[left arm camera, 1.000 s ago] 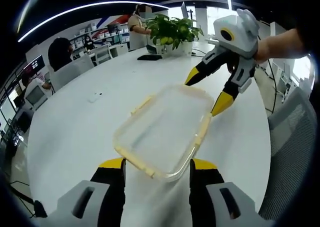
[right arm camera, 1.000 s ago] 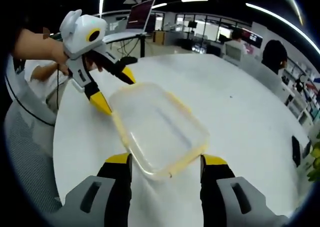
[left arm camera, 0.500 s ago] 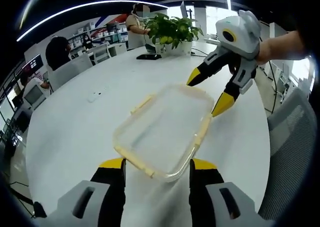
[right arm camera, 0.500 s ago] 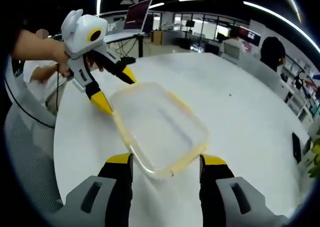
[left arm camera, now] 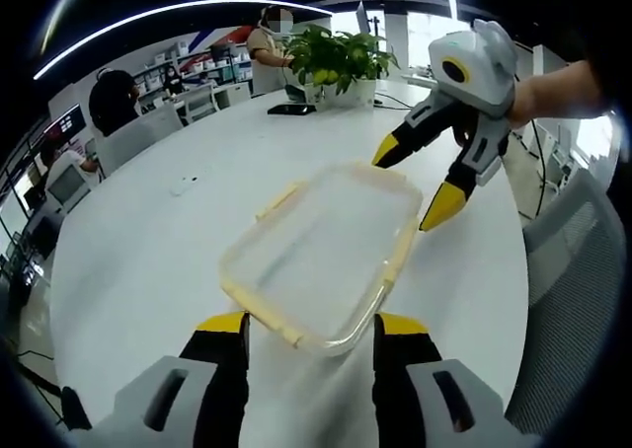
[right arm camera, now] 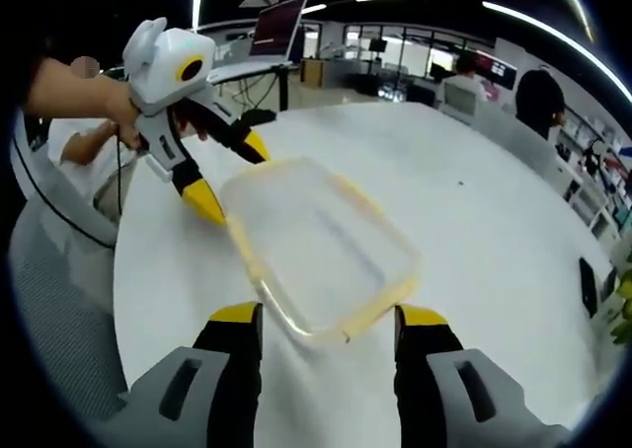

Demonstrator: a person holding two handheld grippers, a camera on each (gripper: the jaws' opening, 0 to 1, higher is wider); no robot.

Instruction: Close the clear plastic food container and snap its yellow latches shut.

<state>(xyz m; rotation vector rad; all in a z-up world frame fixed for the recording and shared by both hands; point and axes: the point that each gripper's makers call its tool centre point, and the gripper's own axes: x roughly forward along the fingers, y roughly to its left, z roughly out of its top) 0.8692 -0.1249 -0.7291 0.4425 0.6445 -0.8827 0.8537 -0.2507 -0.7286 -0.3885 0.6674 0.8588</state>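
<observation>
Your two open grippers, left gripper (left arm camera: pixel 310 327) and right gripper (right arm camera: pixel 329 319), face the container (left arm camera: pixel 321 251) mid-frame; next, press a yellow latch (left arm camera: pixel 399 261) shut.

The clear plastic food container (left arm camera: pixel 321 256) lies flat on the white worktop (left arm camera: pixel 148 251), lid on, rectangular with rounded corners; pale yellow latches (right arm camera: pixel 242 256) run along its edges, one sticking outward
</observation>
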